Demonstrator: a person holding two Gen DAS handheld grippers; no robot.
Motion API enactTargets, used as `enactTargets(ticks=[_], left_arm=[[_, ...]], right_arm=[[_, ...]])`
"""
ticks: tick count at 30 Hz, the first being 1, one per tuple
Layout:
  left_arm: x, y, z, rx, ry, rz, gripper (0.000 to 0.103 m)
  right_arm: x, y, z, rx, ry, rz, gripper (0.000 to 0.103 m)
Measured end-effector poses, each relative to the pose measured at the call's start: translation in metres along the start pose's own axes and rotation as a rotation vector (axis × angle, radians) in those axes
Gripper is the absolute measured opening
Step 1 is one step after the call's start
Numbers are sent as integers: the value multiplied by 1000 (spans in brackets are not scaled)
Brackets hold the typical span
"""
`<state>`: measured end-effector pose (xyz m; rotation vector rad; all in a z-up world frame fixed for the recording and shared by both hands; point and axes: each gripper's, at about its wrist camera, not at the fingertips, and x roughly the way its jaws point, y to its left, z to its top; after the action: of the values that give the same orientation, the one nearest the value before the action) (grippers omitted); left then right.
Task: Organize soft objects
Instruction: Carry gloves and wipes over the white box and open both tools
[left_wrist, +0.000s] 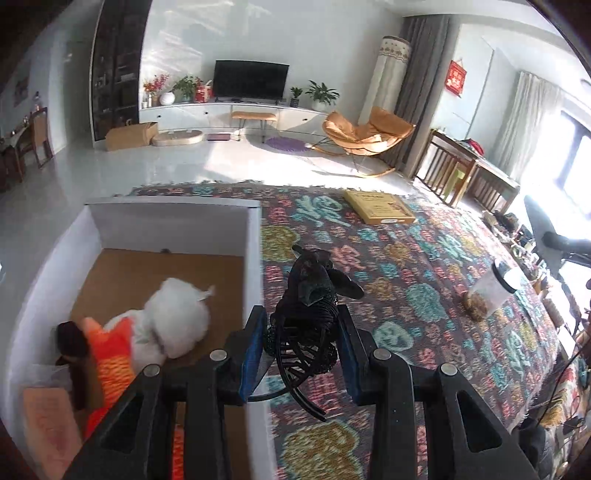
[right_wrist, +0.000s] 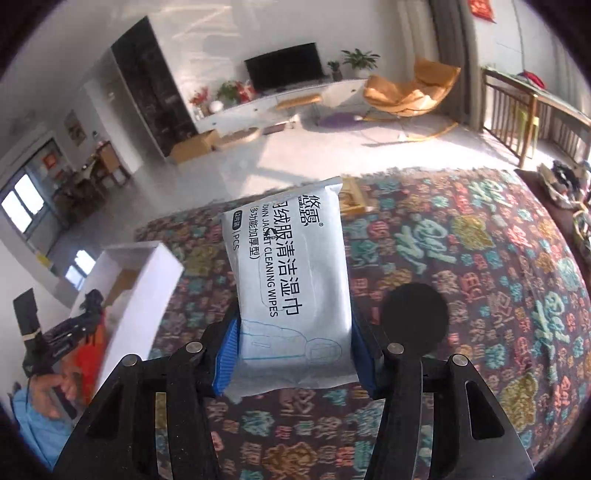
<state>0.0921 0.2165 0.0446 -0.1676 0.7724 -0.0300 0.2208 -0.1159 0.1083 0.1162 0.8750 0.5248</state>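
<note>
Between the pads of the right gripper (right_wrist: 293, 354): wipes pack (right_wrist: 291, 280), clamped near its lower end, lifted over the patterned surface (right_wrist: 480, 258). Light, soft, squashy; film wrapper likely slippery, so best held across the flat faces, mid-body, without crushing. Left gripper (left_wrist: 301, 345) pinched tight on a dark clip (left_wrist: 308, 325) with some dark fabric, possibly a scrunchie. Stiff plastic teeth, fragile; better taken by the body than the prongs. Left, near: white box (left_wrist: 255, 266) holding a white plush (left_wrist: 177, 317) and orange plush (left_wrist: 112, 350).

Glossy plastic wipes pack (right_wrist: 291, 291), seemingly
</note>
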Motion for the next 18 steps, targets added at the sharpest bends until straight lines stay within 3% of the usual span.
enactTargets(ticks=[5,6,7,9,11,13,18], left_arm=[[-45,85,-38,-94,26,207,43],[-53,98,-46,-109,28,244,53],[-60,108,-54,-121,28,287,71],[-72,120,-70,-134,8,364,92],[-81,127,-83,-142,-9,413,95],[-86,130,-94,-159,-4,441,95],[-99,117,-107,-177,-3,563,96]], right_arm=[[65,163,-28,-120,112,279,56],[79,190,-36,-136,133,316,57],[93,214,-44,-147,153,342,58],[120,248,-61,-146,184,398,72],[143,266,-76,-151,229,422,81],[156,272,-85,-172,248,403,81],[136,253,-90,-262,171,303,81]])
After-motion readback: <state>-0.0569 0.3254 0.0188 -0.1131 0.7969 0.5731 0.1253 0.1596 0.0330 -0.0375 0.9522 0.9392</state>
